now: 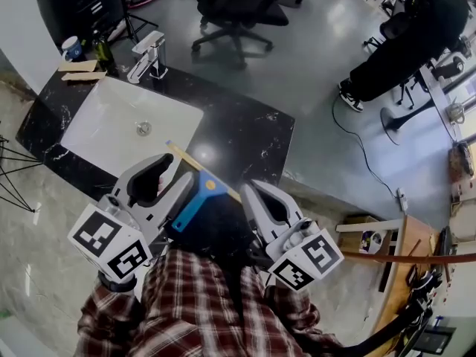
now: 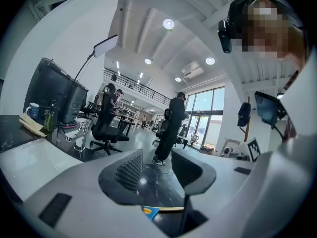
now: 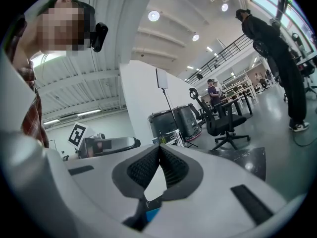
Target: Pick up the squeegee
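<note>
The squeegee (image 1: 195, 197) has a blue handle with an orange dot and a long thin tan blade. It lies between my two grippers, close in front of the person's plaid shirt and over the near edge of the black counter (image 1: 245, 136). My left gripper (image 1: 165, 166) is just left of it; in the left gripper view its jaws (image 2: 158, 170) stand open with nothing between the pads, and a blue and tan bit of the squeegee (image 2: 151, 212) shows below them. My right gripper (image 1: 251, 193) is just right of the squeegee, and its jaws (image 3: 159, 150) are shut with tips touching, holding nothing.
A white sink basin (image 1: 111, 125) with a chrome faucet (image 1: 149, 56) is set in the counter at left. A mug (image 1: 72, 48) and wooden strips (image 1: 80, 71) sit at its far corner. An office chair (image 1: 238, 10) and a seated person (image 1: 405, 43) are beyond on the grey floor.
</note>
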Action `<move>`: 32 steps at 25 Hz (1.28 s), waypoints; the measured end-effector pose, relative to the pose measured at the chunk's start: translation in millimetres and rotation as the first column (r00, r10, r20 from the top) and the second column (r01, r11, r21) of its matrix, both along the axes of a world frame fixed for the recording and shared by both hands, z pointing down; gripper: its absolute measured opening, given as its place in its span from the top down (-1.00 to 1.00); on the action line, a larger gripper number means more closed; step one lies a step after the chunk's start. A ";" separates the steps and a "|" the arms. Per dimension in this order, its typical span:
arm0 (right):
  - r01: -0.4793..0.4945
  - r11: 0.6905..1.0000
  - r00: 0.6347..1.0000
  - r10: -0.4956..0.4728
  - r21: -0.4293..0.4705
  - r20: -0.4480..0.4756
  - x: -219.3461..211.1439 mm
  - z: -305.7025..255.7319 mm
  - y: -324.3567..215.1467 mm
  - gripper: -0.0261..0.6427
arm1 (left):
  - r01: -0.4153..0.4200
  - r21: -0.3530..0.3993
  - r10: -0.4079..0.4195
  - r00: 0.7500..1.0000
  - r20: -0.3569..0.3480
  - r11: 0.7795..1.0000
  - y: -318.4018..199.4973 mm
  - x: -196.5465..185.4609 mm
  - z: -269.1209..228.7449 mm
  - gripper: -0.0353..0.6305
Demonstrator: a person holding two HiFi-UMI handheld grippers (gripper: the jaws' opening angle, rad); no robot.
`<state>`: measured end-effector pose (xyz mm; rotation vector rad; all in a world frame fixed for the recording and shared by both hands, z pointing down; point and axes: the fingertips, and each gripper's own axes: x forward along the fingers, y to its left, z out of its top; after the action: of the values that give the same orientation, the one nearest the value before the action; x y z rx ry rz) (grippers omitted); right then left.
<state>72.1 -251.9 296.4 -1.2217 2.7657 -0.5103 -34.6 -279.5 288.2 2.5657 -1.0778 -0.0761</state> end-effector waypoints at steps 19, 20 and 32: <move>-0.024 0.999 0.999 0.025 -0.034 0.028 5.1 13.5 5.0 0.89 | -0.114 -0.200 0.197 0.862 0.466 0.973 5.8 30.5 98.0 0.09; -0.029 0.999 0.999 0.030 -0.039 0.032 6.2 15.2 5.6 0.89 | -0.119 -0.224 0.215 0.855 0.471 0.967 6.4 33.6 106.8 0.09; -0.127 0.983 0.989 0.135 -0.133 0.056 38.4 50.1 12.9 0.89 | -0.129 -0.467 0.411 0.709 0.573 0.875 16.0 51.3 207.0 0.09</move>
<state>110.5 -239.0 346.5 -1.3769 2.6121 -0.7126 16.7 -263.5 495.2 2.3569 -0.7660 1.1015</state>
